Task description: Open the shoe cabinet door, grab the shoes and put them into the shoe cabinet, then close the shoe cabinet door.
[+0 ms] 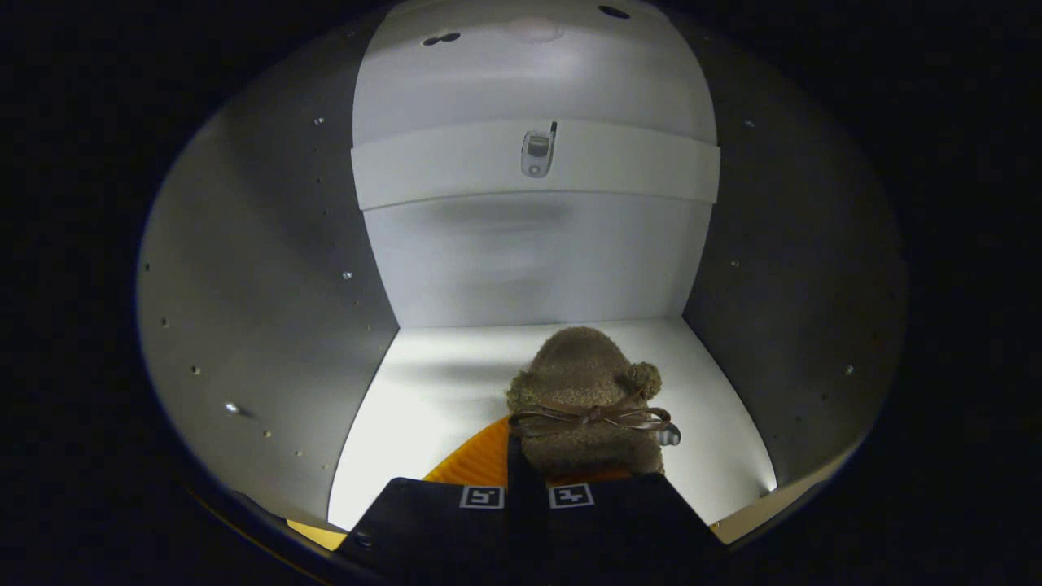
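Observation:
A brown fuzzy shoe (584, 399) with a thin brown bow and an orange sole (476, 462) sits inside the white shoe cabinet, over the cabinet floor (423, 399). Its toe points toward the back wall. My gripper (525, 487) is at the shoe's near end, and its two black fingers (456, 521) stand close together with only a narrow gap. They pinch the shoe's near edge. I cannot tell whether the sole rests on the floor or hangs just above it.
The cabinet's left wall (269, 309) and right wall (798, 301) carry rows of small peg holes. A white cross rail (440, 167) spans the back wall, and a small phone-like object (537, 152) sits on it. The cabinet's front edge (761, 513) lies near the fingers.

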`<state>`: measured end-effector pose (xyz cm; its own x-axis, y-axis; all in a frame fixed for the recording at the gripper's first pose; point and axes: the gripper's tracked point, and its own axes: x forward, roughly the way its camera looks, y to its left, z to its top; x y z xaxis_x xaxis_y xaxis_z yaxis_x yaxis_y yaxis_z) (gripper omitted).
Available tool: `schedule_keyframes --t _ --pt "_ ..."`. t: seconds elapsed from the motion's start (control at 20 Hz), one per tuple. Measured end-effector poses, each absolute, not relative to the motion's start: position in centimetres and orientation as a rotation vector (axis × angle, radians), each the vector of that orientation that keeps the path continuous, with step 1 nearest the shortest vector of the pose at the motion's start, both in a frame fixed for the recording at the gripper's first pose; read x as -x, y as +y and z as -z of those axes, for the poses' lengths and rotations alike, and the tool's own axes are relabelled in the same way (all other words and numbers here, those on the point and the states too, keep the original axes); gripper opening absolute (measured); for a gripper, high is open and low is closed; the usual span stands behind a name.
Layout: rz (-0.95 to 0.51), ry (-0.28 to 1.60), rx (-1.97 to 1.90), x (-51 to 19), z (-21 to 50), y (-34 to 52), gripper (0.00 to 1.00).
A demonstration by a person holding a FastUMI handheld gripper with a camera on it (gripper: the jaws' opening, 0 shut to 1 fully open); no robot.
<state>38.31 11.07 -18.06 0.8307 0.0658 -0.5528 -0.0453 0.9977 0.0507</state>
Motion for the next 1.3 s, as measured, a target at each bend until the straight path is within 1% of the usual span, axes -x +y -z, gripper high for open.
schedule_keyframes --t 0.3,0.5,0.6,0.9,1.0,1.05,1.1,1.2,1.25,1.3 --pt "-0.001 0.601 -0.12 -41.2 18.3 10.9 0.06" --pt "-0.033 0.612 -0.08 -40.9 18.7 11.4 0.09" --pt "-0.07 0.626 -0.07 -40.0 18.5 11.8 0.21" --pt "-0.102 0.607 -0.098 -36.2 15.5 11.2 0.72" --pt "-0.091 0.574 -0.091 -34.9 14.4 10.2 0.84" --pt "-0.084 0.554 -0.085 -34.1 13.8 9.7 0.88" --pt "-0.083 0.528 -0.082 -33.3 13.0 9.3 0.88" --pt "-0.075 0.461 -0.079 -31.0 10.9 8.5 0.93" --pt "-0.072 0.418 -0.08 -29.7 9.6 8.2 0.97" --pt "-0.071 0.376 -0.08 -28.2 8.3 7.9 0.97"
